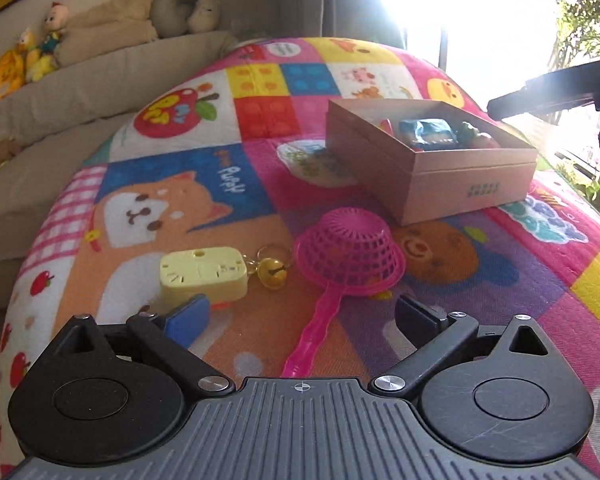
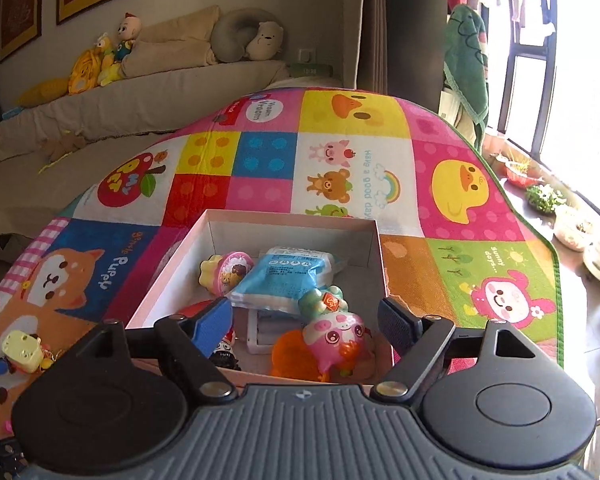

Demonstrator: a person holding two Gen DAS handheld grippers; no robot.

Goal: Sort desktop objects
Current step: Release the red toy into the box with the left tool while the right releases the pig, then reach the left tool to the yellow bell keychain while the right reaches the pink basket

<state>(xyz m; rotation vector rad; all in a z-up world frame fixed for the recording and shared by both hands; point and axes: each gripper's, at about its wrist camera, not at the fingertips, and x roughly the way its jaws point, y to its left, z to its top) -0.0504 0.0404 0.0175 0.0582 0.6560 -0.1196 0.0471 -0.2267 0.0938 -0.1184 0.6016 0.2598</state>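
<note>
Strainer | just ahead of open left tongs

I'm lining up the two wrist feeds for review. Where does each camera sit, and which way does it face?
Left wrist: on the left gripper, angled down over the mat at the pink strainer and yellow toy; its own fingers show, open.
Right wrist: on the right gripper, angled down into the cardboard box of toys; its own fingers show, open.
Shared: the box, yellow toy, mat and sofa.
</note>
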